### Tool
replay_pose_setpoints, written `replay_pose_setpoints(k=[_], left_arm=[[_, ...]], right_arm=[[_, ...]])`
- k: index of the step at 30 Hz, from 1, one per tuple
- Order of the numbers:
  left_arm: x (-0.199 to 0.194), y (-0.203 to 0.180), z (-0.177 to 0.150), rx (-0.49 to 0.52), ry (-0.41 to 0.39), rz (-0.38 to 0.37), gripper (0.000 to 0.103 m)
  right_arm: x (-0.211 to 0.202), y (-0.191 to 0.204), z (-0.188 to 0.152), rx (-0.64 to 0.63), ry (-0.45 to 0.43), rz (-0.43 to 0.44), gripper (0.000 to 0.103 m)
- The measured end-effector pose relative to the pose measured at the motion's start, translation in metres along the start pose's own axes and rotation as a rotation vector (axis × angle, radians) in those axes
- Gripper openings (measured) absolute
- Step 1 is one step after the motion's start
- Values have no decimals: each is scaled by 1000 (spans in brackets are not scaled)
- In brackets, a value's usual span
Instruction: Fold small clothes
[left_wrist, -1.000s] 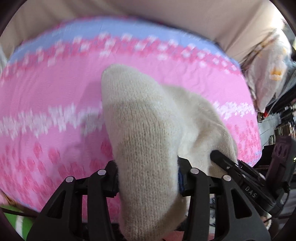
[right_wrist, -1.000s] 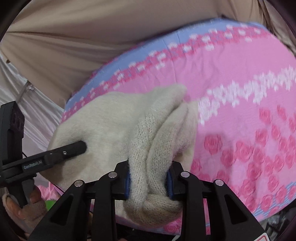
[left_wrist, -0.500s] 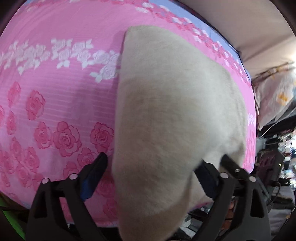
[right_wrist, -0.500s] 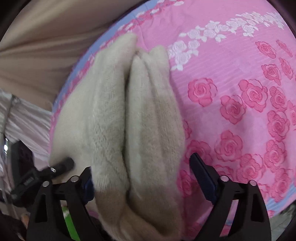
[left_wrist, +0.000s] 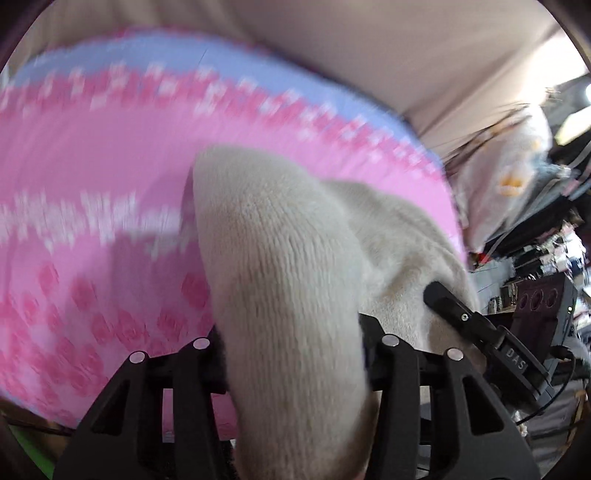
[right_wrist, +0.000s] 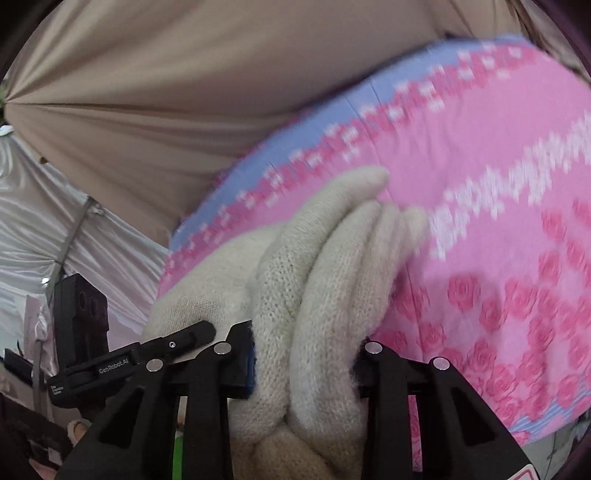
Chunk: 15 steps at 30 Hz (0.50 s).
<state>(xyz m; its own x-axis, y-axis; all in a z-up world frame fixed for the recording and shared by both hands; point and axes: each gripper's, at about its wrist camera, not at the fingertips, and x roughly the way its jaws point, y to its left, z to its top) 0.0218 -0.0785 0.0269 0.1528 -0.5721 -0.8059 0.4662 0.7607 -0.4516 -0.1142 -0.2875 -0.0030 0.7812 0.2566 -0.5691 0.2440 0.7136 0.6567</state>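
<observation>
The left gripper (left_wrist: 291, 347) has its jaws closing on a cream knit garment (left_wrist: 280, 258), with the fabric pinched between them. The right gripper (right_wrist: 306, 354) has its jaws closing on bunched folds of the same garment (right_wrist: 325, 280). The cloth stretches between both, raised over a pink rose-print sheet (left_wrist: 92, 177). At 12 o'clock, beyond the sheet, hangs a beige curtain (right_wrist: 166, 92).

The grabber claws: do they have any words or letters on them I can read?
"DAS" – on the right claw, seen from the left wrist camera.
"GenRobot.AI" – on the left claw, seen from the right wrist camera.
Tiny white print lower on that same claw – too small to read.
</observation>
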Motion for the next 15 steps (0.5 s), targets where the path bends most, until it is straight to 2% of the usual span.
replay_pose_setpoints(k=[6, 10, 13, 15], left_arm=[[-93, -38, 29, 115, -188, -46, 45], [-154, -42, 45, 175, -324, -37, 46], [-194, -29, 53, 194, -415, -7, 46], [-206, -12, 60, 192, -444, 27, 48]], right_arm=[[-58, 72, 41, -157, -202, 58, 31], [-73, 128, 57, -252, -304, 125, 31], [-60, 163, 63, -306, -339, 172, 31], [-35, 179, 63, -319, -327, 183, 31]])
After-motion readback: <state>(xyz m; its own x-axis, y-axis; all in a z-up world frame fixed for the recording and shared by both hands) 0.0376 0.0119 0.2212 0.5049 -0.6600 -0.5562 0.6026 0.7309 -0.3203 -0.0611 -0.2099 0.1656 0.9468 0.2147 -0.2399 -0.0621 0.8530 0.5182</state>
